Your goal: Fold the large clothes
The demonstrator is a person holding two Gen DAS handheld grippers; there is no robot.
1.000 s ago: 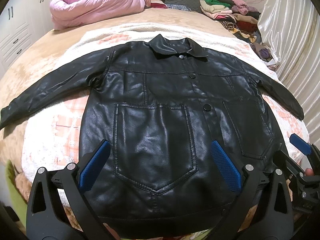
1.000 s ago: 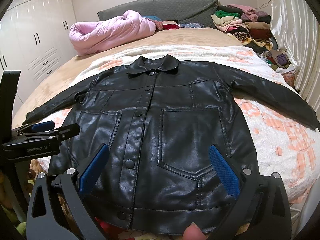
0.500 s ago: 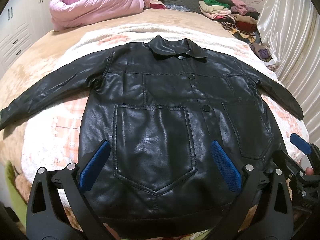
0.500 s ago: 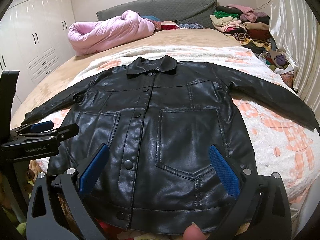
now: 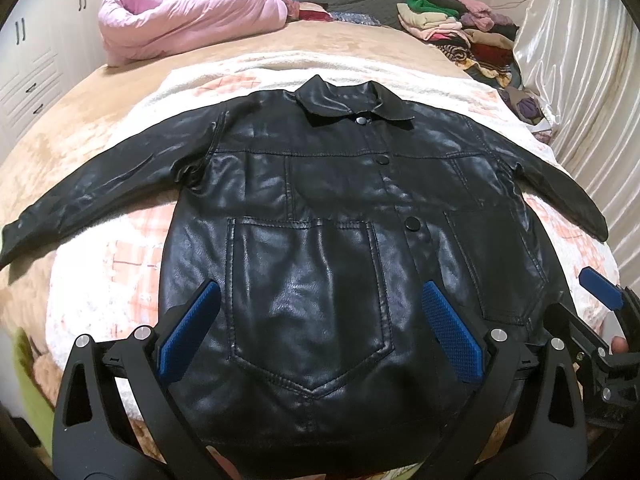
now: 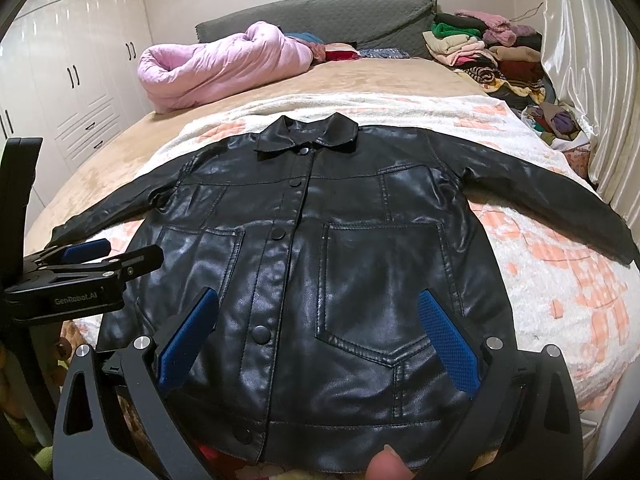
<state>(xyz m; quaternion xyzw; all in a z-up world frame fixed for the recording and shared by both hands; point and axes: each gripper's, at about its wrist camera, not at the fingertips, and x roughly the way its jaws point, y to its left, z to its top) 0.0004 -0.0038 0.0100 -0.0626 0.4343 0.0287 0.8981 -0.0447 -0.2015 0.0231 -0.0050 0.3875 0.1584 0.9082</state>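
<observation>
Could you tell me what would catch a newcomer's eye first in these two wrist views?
A glossy black leather jacket lies spread flat, front up and sleeves out, on a cream blanket in the middle. Behind it, a pink duvet sits bundled by the headboard. Both grippers, left and right, hover open near the hem.

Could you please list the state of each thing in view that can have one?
Black jacket: spread flat, front up, buttoned, sleeves out, unfolded.
Left claw: open, empty, over the jacket's lower part.
Right claw: open, empty, over the lower part.
Pink duvet: bundled at the bed's far end.
Wardrobe doors: shut.
</observation>
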